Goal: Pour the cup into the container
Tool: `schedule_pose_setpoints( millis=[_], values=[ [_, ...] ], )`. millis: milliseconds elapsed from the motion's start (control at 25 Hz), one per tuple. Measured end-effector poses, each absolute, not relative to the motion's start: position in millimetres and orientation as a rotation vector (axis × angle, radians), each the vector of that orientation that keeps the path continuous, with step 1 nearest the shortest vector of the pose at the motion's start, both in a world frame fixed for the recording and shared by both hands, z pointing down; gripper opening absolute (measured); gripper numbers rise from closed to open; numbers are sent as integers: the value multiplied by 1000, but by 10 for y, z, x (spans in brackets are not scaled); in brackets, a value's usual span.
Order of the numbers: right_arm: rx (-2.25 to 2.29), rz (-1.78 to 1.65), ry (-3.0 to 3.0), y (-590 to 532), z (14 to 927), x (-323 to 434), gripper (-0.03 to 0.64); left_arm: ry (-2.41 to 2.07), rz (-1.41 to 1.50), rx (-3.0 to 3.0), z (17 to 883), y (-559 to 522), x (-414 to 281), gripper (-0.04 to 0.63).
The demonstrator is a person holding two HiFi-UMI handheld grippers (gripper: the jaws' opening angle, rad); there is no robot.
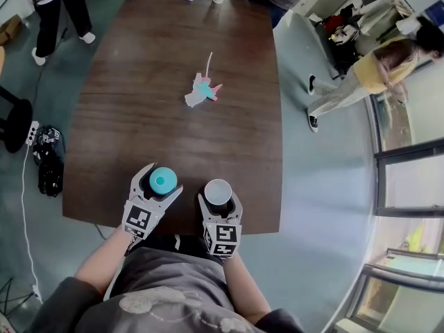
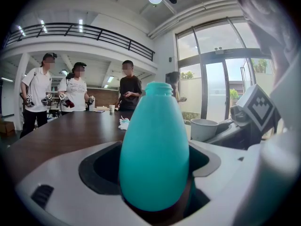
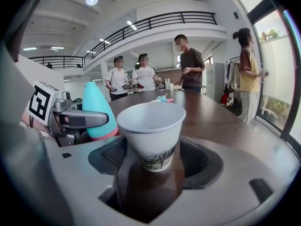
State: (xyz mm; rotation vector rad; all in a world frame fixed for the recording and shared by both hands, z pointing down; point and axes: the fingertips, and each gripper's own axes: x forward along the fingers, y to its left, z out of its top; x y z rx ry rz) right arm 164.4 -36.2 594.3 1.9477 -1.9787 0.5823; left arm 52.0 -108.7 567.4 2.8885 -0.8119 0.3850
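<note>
Plainly both of the task's things stand low in the head view, near the table's (image 1: 173,61) bottom edge. Left of centre, the left gripper (image 1: 162,177) has its jaws spread in a wide V around the teal bottle (image 2: 154,149). In its own view a dark gap shows on either side of the bottle's belly, so nothing is clamped there.

The bottle looks like smooth, stiff plastic, egg-shaped and tapering to a narrow neck. I judge it light and liable to slide out of a pinch placed high on it. The broad lower belly is the place to steady it.

Just right of it, the right gripper (image 1: 220,198) also has its jaws apart, with the paper cup (image 3: 151,126) upright between them. Its pads stand clear of the cup wall on both sides.

The cup looks thin-walled and light, and too hard a squeeze would probably buckle it. A gentle hold about mid-wall, below the rolled rim, seems safest. What it holds I cannot tell. The bottle's small mouth probably calls for a slow, well-aimed tilt.
</note>
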Motion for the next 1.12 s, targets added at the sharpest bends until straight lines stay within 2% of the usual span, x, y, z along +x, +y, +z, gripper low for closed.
schedule_pose_setpoints(
  millis=[1120],
  values=[
    [1888,519,-2048,-575,5789,1677,304,-867,393,2850,5709,-1106,544,407]
  ],
)
